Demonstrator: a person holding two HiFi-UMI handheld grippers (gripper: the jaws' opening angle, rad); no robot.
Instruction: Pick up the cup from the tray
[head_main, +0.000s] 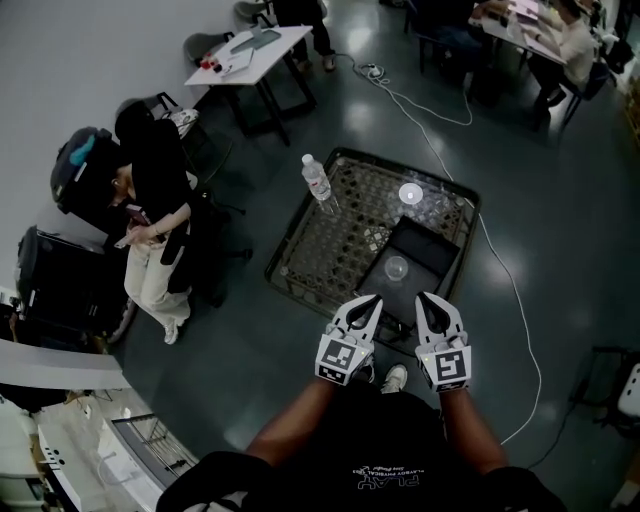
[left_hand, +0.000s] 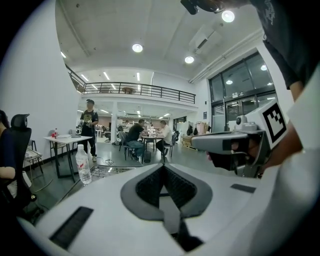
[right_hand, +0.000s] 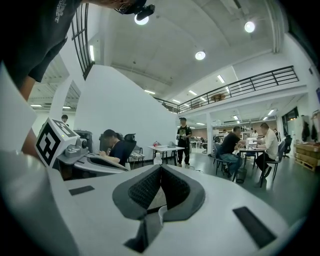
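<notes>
Cup (head_main: 397, 268) sits on the dark tray (head_main: 425, 245), atop what looks like a mesh bench (head_main: 330, 250). Left tool (head_main: 372, 303) and right tool (head_main: 424, 300) hover just short of the tray, each pressed together and empty.

Head view high, steeply down on table (head_main: 320, 250), gripper views low, level across room, sharing bottle (left_hand: 83, 164)

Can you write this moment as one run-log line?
left gripper: shut, empty | right gripper: shut, empty | cup: on tray, untouched
</notes>
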